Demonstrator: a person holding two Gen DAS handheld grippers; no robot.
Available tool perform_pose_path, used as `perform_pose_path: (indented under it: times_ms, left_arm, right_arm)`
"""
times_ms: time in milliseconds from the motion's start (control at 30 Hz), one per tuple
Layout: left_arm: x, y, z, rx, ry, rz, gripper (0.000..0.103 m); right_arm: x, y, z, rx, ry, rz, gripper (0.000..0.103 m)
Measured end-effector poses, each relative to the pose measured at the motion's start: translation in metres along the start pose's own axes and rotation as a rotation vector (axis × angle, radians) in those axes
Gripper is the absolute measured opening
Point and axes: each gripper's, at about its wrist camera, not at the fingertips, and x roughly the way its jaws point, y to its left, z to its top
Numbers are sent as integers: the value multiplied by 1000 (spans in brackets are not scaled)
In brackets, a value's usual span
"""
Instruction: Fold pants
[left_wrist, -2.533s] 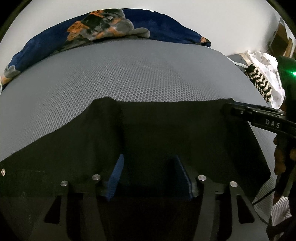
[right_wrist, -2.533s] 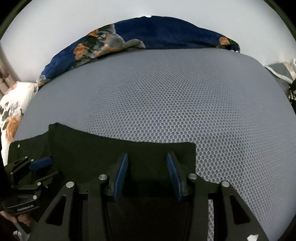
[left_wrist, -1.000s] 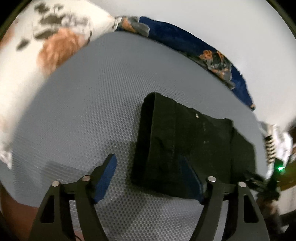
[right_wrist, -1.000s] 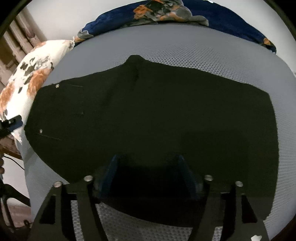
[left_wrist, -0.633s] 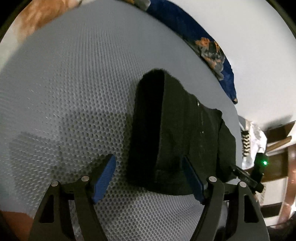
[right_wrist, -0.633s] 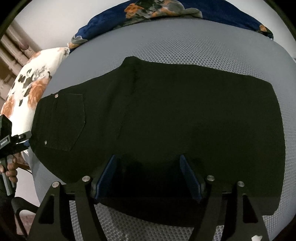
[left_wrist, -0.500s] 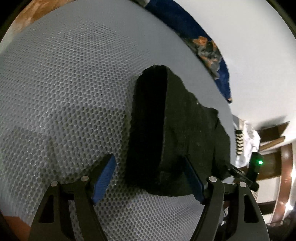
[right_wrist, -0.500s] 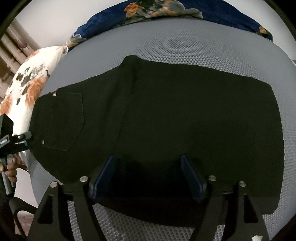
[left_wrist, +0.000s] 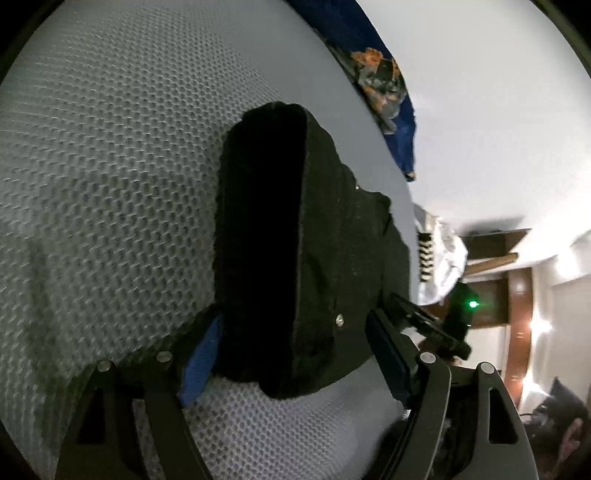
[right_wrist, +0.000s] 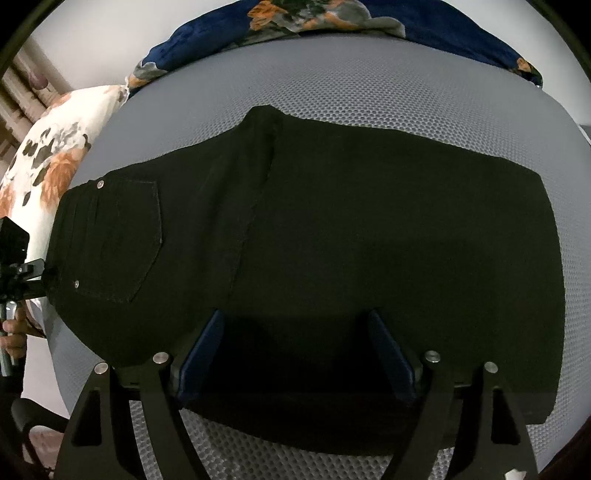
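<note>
Black pants (right_wrist: 332, 229) folded lengthwise, spread flat across the grey mesh mattress (right_wrist: 369, 92), waistband end with back pocket (right_wrist: 122, 236) toward 9 o'clock in the right wrist view. Right gripper (right_wrist: 295, 354) over the near edge at 6 o'clock, jaws spread wide, nothing clasped. Left gripper (left_wrist: 295, 354) at the waistband end, jaws parted to either side of the cloth, not clamped. Floral pillow (right_wrist: 48, 166) at 9 o'clock, navy blanket (right_wrist: 332, 22) at 12.

The black pants (right_wrist: 332, 229) hide the mesh bed (right_wrist: 369, 96) beneath, and their underside folds cannot be told.
</note>
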Motion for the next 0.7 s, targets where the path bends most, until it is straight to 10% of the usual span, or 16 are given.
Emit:
perform_pose_path:
  times_ms: [400,567,700]
  left_arm:
    - [28,-20,12,113,13,-34,72]
    - [28,-12,9,65,-33,59,30]
    - [29,-28,5,72,-54,154,26]
  right_arm:
    - [1,5,-2,-4,-13,-2,83]
    - [-1,-1,-2,9,-22,22,83]
    - [-6,-7,-1,29,-31,58,83]
